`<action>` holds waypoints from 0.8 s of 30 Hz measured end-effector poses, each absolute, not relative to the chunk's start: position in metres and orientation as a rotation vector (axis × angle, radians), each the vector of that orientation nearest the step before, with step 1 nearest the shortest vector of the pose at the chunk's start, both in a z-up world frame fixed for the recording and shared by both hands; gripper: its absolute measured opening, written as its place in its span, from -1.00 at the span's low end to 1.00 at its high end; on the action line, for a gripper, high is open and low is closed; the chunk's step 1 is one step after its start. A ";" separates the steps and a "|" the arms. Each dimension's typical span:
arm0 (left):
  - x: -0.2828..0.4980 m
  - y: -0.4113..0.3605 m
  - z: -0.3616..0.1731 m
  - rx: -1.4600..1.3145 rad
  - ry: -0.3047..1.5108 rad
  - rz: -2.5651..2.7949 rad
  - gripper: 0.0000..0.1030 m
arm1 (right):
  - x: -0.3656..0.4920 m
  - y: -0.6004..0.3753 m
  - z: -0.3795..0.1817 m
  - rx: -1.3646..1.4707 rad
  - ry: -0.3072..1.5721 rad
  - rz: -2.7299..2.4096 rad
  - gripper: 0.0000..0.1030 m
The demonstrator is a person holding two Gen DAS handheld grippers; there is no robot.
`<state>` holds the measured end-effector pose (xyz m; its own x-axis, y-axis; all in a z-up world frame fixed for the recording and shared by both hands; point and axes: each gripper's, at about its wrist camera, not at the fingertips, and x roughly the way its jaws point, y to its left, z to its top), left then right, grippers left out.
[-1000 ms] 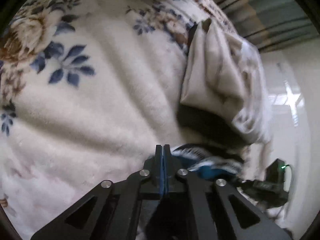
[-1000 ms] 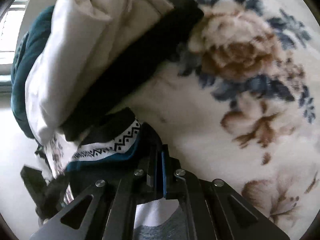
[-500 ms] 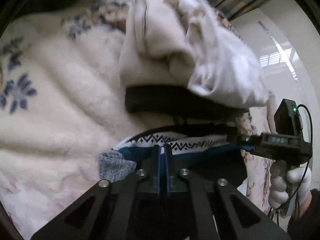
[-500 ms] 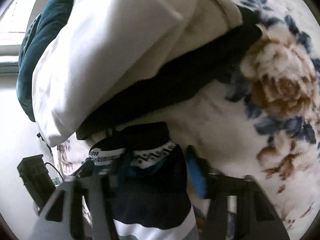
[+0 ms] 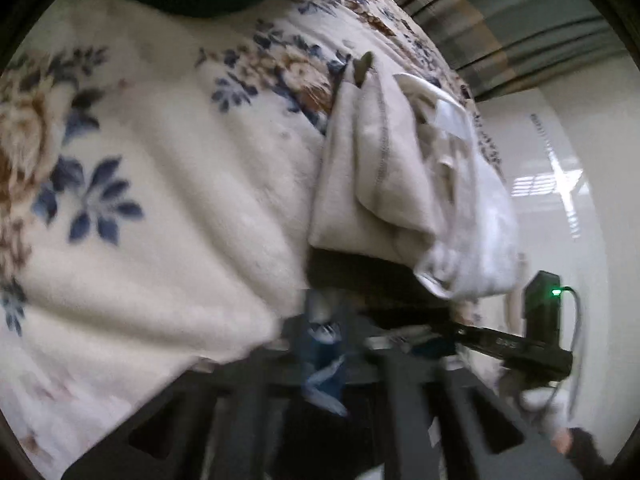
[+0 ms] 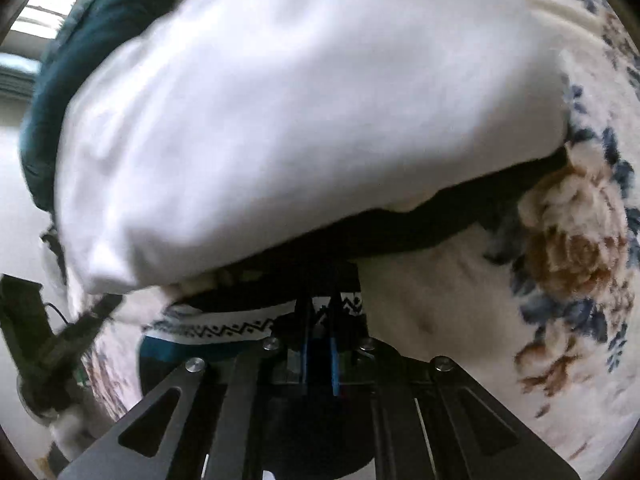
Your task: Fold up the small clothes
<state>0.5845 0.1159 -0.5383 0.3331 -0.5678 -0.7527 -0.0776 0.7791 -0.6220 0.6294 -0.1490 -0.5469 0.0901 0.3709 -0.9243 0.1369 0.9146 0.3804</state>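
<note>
My left gripper (image 5: 324,344) has let go since a second ago, jaws just opening, the patterned garment (image 5: 320,332) loose between them. My right gripper (image 6: 318,320) has been closing and now pinches that garment's zigzag band at the near edge of the floral blanket (image 6: 460,300), below the white clothes pile (image 6: 300,120).

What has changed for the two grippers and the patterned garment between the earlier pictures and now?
The left gripper, shut a second ago, has just been opening; the patterned garment lies between its blurred fingers, seemingly let go. The right gripper opened briefly, then has been closing again on the garment's edge. The cream pile of clothes and the floral blanket stayed as they were.
</note>
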 end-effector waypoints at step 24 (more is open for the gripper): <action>0.569 0.070 -0.570 -0.433 1.305 -0.381 -0.78 | 0.608 -0.139 -0.559 0.414 1.478 0.170 -0.88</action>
<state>0.5686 0.0696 -0.5700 0.2219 -0.5020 -0.8359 0.0269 0.8601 -0.5094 0.6082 -0.1388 -0.5588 0.0967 0.3596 -0.9281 0.1400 0.9183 0.3704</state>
